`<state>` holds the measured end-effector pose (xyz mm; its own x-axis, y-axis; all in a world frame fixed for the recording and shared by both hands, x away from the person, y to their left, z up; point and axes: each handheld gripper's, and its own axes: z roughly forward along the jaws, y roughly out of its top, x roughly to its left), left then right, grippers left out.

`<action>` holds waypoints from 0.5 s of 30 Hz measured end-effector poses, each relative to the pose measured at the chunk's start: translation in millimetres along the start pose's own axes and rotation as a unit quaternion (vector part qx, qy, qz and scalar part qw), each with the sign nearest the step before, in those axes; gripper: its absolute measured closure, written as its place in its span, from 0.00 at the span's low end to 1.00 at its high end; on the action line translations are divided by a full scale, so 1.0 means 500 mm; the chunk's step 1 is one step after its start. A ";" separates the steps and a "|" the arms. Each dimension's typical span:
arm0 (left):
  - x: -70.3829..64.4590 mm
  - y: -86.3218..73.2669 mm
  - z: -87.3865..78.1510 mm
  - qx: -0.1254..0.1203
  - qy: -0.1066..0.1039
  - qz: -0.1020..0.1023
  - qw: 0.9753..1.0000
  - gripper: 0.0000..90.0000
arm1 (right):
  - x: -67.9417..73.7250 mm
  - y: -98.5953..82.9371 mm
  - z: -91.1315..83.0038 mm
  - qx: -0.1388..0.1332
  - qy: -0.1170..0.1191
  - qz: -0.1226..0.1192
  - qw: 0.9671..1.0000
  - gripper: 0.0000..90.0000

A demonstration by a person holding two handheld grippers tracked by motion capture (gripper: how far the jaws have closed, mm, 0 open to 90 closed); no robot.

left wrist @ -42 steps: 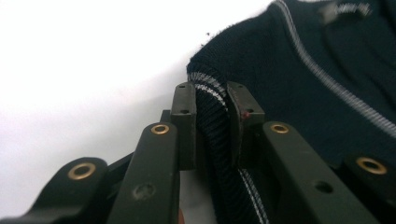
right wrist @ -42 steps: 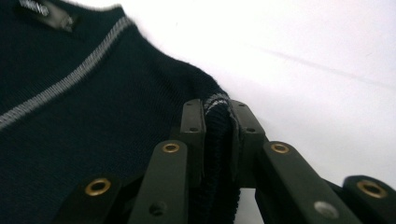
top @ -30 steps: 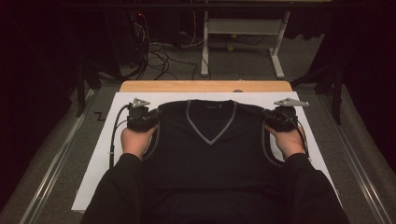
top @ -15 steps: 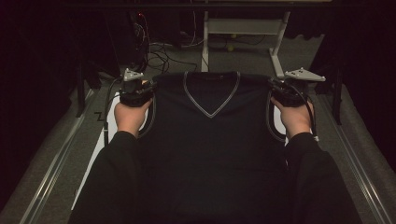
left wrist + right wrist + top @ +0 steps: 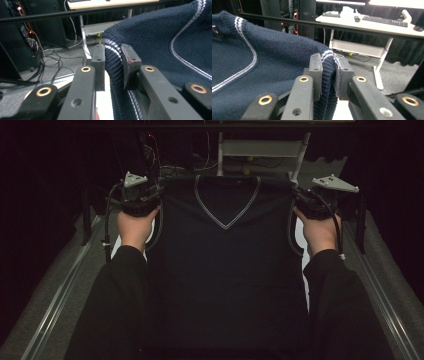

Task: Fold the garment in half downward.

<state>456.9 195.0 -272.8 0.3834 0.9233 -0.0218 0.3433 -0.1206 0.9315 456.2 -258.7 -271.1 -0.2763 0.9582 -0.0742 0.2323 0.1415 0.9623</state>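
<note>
Navy knitted wool is what I hold: a sleeveless sweater [image 5: 227,270] with a V-neck trimmed in a pale stripe. I see no container in any view. My left gripper [image 5: 113,66] has its jaws closed on the ribbed shoulder edge, and my right gripper [image 5: 328,72] is closed on the other shoulder in the same way. In the high view the left gripper [image 5: 141,196] and the right gripper [image 5: 311,202] keep the sweater spread between them, raised above the white table [image 5: 300,227]. Its neck points away from me and its hem comes toward me, so the long axis runs from far to near. Beyond it stands a desk with white legs [image 5: 300,157], with cables [image 5: 47,62] on the floor. A black bar [image 5: 352,28] crosses in front of the desk.
</note>
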 end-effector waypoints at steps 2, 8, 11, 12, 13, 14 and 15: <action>-0.001 0.007 -0.003 -0.007 0.000 0.001 1.000 0.80 | -0.006 0.011 0.001 -0.003 0.001 0.002 1.000 0.88; 0.002 -0.020 0.010 0.006 -0.008 -0.015 1.000 0.79 | -0.001 0.005 0.004 0.004 0.014 0.000 1.000 0.88; -0.002 -0.049 0.008 0.011 -0.022 -0.016 1.000 0.79 | 0.002 -0.014 0.004 0.014 0.023 -0.005 1.000 0.88; -0.003 -0.058 0.006 0.012 -0.026 -0.015 0.999 0.79 | 0.003 -0.024 0.000 0.014 0.026 -0.009 1.000 0.88; -0.004 -0.065 0.002 0.015 -0.028 -0.013 0.999 0.79 | 0.004 -0.032 -0.004 0.014 0.028 -0.010 0.999 0.88; -0.006 -0.072 -0.003 0.015 -0.031 -0.014 0.999 0.79 | 0.004 -0.041 -0.010 0.013 0.032 -0.010 0.999 0.88; -0.008 -0.081 -0.012 0.012 -0.039 -0.019 0.999 0.79 | 0.003 -0.048 -0.015 0.012 0.036 -0.009 0.999 0.88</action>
<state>436.1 198.4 -308.3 0.4354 0.8961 -0.0858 0.3783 -0.0956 0.9207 443.0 -262.3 -292.1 -0.3469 0.9351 -0.0721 0.2486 0.1658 0.9543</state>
